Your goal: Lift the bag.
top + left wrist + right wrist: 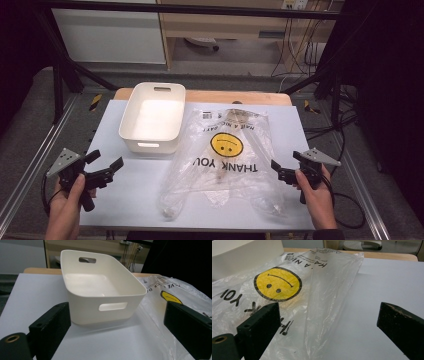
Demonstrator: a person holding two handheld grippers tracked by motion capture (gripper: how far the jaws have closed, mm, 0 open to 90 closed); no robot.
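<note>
Fingers on both sides are spread wide w/ nothing between them. The left gripper (pixel 104 167) hovers above the bare white surface (pixel 130 200), front-left, near the white bin (pixel 152 117); its own view looks straight at the bin's near wall and handle slot, so it seems lined up w/ the bin, maybe to steady or shift it. The right gripper (pixel 283 167) sits just beside the right edge of the plastic bag (pixel 225 160), not touching it; in the right gripper view the bag's creased side fold (pixel 329 290) runs up btwn the fingers, which reads as an approach for pinching that edge.

The bag lies flat, centre-right on the surface, smiley face (pixel 223 144) and "THANK YOU" print upside down from the person's side, so its bottom edge prob. faces away & the handles lie toward the person. The bin stands upright, open side up, just left of the bag, w/ the bag's left edge touching or tucked by its base — can't tell which. Likely placed side by side so one can go into the other.
</note>
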